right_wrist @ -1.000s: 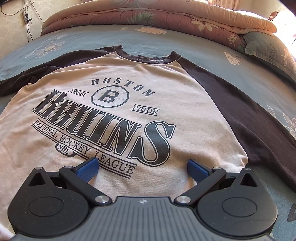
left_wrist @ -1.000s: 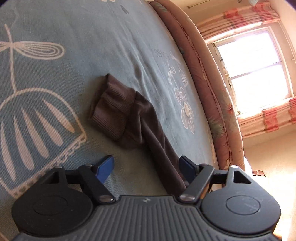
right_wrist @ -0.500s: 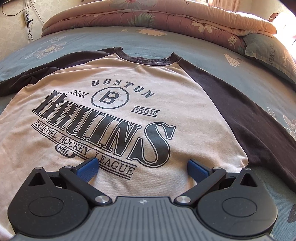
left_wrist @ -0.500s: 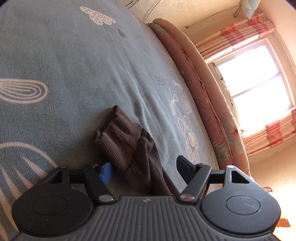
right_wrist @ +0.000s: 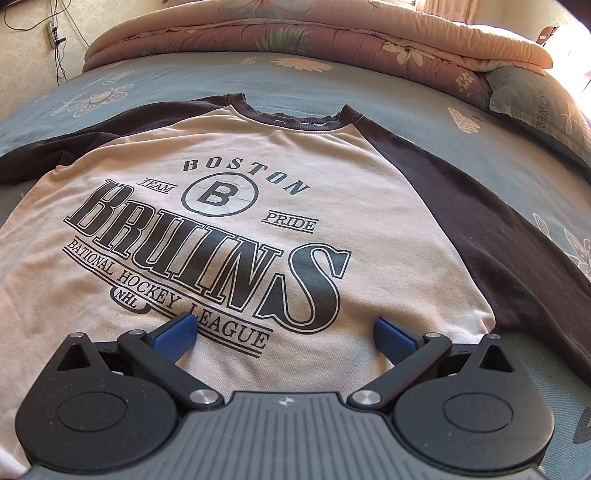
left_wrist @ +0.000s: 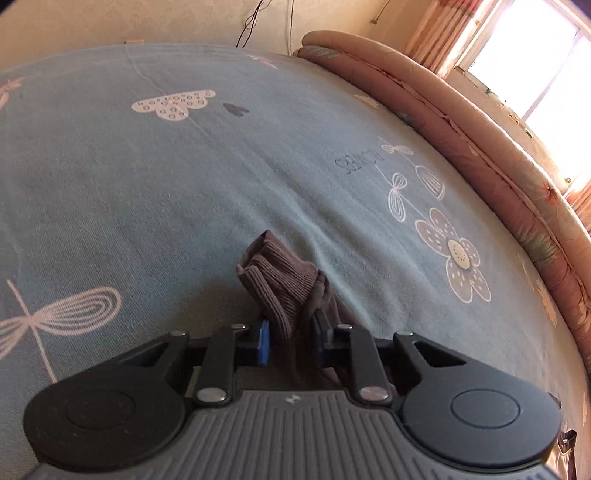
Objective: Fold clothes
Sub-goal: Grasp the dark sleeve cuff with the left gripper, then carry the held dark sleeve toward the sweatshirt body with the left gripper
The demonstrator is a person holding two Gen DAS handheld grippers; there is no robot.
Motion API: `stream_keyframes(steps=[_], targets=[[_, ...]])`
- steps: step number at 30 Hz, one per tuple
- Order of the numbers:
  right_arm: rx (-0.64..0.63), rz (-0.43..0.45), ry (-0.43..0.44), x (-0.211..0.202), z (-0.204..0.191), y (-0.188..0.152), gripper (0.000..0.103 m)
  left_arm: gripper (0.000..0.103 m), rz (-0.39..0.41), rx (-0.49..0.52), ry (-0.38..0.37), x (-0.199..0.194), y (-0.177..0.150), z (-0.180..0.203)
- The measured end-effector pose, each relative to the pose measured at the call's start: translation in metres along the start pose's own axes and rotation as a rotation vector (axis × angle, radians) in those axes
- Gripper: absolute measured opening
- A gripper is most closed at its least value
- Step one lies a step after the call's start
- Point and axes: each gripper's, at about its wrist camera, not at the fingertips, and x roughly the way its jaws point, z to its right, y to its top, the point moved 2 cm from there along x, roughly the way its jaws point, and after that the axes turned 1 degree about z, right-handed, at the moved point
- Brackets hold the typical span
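Left gripper (left_wrist: pixel 290 341) jaws just closed on cloth; right gripper (right_wrist: pixel 284 332) spread wide.

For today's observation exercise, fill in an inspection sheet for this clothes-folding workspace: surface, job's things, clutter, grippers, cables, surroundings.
Surface: blue bedspread with white flower and dragonfly prints.
Job's things: Boston Bruins sweatshirt lying face up, spread flat; its brown ribbed sleeve cuff is bunched.
Clutter: nothing seen.
Grippers: left gripper has just been closing and now pinches the sleeve cuff; right gripper is open over the sweatshirt's lower front, holding nothing.
Cables: wires hang down the wall behind the bed; a power strip with cords is on the wall.
Surroundings: rolled pink floral quilt, pillow, sunlit window with striped curtains.
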Motion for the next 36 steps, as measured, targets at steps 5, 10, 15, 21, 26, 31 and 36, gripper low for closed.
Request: stream_keyframes(steps=[5, 10, 15, 21, 26, 31, 36], targets=[[0.001, 0.000, 0.000, 0.000, 0.000, 0.000, 0.103, 0.020, 0.162, 0.065, -0.073, -0.052, 0.021, 0.003], [0.000, 0.000, -0.001, 0.000, 0.000, 0.000, 0.103, 0.015, 0.247, 0.020, -0.104, -0.071, 0.021, -0.019], [0.000, 0.001, 0.000, 0.000, 0.000, 0.000, 0.103, 0.013, 0.105, 0.009, -0.071, -0.050, 0.010, -0.033], [-0.001, 0.002, 0.001, 0.001, 0.001, 0.000, 0.103, 0.016, -0.043, 0.206, -0.193, -0.029, -0.012, 0.036], [-0.002, 0.003, 0.001, 0.000, 0.001, 0.000, 0.103, 0.025, -0.126, 0.369, -0.271, -0.002, -0.041, 0.112], [-0.003, 0.002, 0.000, 0.000, 0.000, 0.000, 0.103, 0.025, -0.193, 0.476, -0.276, 0.013, -0.074, 0.145], [-0.004, 0.002, -0.002, 0.000, 0.000, 0.000, 0.103, 0.025, -0.282, 0.496, -0.267, 0.011, -0.103, 0.123]])
